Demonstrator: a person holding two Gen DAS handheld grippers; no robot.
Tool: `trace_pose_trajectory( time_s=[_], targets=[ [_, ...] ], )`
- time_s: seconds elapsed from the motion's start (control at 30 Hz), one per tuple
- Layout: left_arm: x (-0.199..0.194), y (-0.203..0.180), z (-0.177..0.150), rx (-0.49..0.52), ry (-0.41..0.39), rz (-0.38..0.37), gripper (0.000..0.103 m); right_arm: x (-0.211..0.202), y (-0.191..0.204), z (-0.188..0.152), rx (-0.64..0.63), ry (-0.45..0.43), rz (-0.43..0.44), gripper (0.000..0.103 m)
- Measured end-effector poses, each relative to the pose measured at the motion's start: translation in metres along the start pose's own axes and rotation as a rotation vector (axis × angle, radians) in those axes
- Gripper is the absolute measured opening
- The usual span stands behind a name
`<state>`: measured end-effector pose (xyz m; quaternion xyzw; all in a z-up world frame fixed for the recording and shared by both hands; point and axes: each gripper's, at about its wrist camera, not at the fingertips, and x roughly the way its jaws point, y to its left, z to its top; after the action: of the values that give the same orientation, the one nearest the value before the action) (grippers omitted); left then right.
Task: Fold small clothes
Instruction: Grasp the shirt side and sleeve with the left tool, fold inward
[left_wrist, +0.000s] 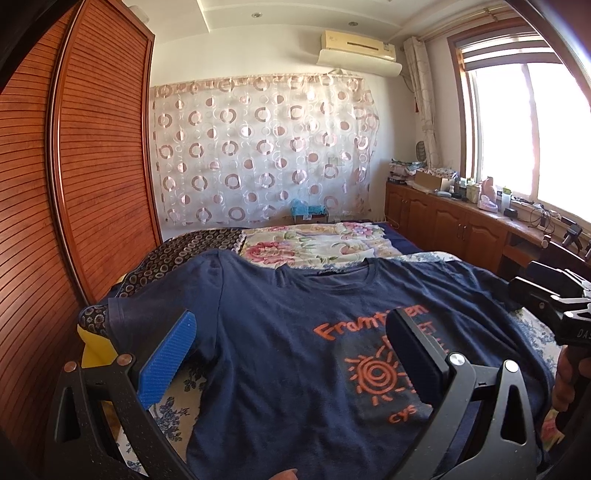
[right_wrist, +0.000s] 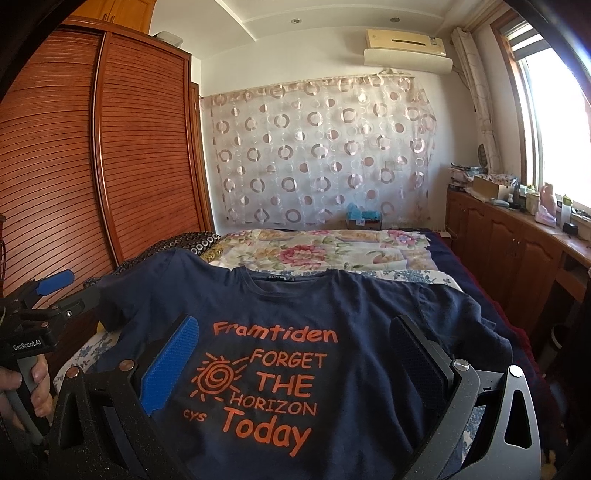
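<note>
A navy T-shirt (left_wrist: 280, 332) (right_wrist: 332, 306) with orange print lies spread face up on the bed, collar pointing away, both sleeves out to the sides. My left gripper (left_wrist: 291, 332) hovers open over the shirt's left half, one blue pad near the left sleeve and the black finger over the print; nothing is held. My right gripper (right_wrist: 295, 339) is open too, its fingers straddling the printed chest without touching cloth. The right gripper's body (left_wrist: 554, 306) shows at the right edge of the left wrist view, and the left gripper (right_wrist: 40, 306) shows at the left edge of the right wrist view.
The bed (right_wrist: 406, 275) has a floral quilt (left_wrist: 314, 243) beyond the shirt and a dark patterned cloth (left_wrist: 177, 254) at the left. A wooden slatted wardrobe (left_wrist: 92, 155) stands close on the left. Low cabinets (right_wrist: 517, 240) with clutter line the right wall under a window.
</note>
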<state>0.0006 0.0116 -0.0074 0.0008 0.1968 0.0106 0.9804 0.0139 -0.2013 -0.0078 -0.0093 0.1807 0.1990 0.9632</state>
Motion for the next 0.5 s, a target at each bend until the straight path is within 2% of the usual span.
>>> trace_pose_trajectory(
  time_s=[0.5],
  targets=[
    [0.026,0.088,-0.022,-0.053,0.107,0.079,0.103,0.032,-0.007,0.009,-0.029,0.090,0.080,0.103]
  ],
)
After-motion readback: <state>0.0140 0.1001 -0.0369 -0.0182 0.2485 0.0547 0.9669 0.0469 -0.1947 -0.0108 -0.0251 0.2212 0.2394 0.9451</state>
